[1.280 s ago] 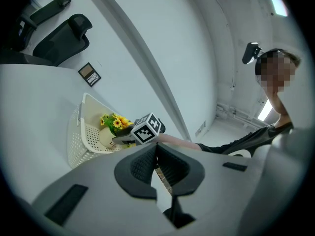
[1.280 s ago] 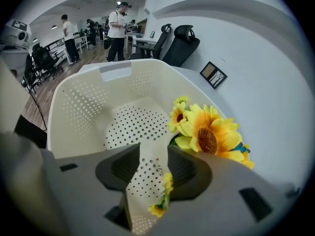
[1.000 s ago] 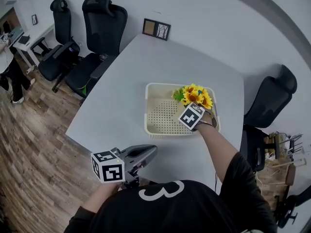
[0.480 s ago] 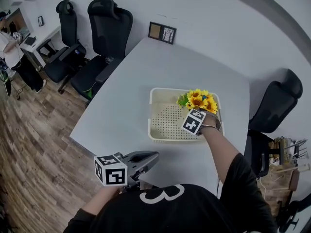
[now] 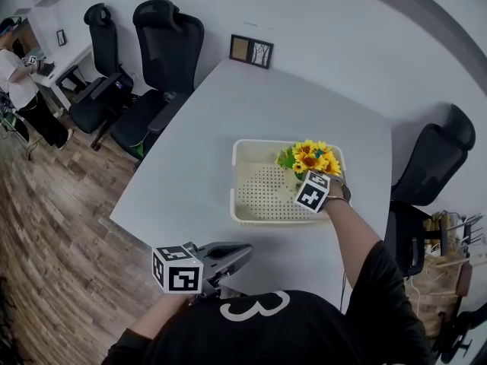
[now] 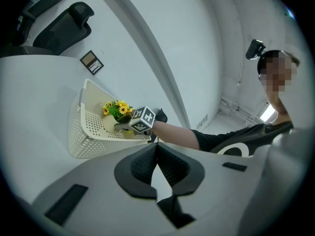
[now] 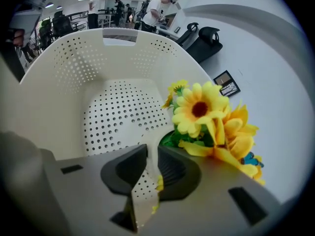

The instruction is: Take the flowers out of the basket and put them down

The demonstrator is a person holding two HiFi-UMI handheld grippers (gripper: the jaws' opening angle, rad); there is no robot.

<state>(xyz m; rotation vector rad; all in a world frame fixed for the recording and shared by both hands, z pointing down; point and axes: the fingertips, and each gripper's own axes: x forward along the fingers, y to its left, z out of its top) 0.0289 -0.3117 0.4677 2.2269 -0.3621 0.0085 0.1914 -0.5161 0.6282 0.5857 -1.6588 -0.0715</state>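
right gripper (image 7: pixel 151 150): points steeply down into the basket (image 7: pixel 64 87), at its right end in the head view. The jaws are a narrow slit apart and have just been closing. The perforated basket floor shows through the slit.
grip: a small yellow bit lies against the right pad (image 7: pixel 171 166). I can't tell whether it's pinched or just sitting behind the pad. The pads aren't visibly pressing on anything.
flowers (image 7: pixel 202 114): yellow bunch with green leaves, inside the basket at its far-right corner in the head view. The blooms are just right of the right gripper's jaws. The leaves touch the tip of the right jaw.
left gripper (image 6: pixel 157 146): held about level near the table's (image 5: pixel 228 120) near edge, well apart from the basket. The jaws meet at the tips with nothing between them.
basket: cream, perforated, rectangular. It sits upright on the table, right of centre.
table: white.
frame (image 5: pixel 251 50): small picture frame at the table's far edge, by the wall.
chairs (image 5: pixel 163 44): two black office chairs beyond the table's left side, one more black chair to its right.
background: a person (image 5: pixel 19 74) stands by a desk at far left.
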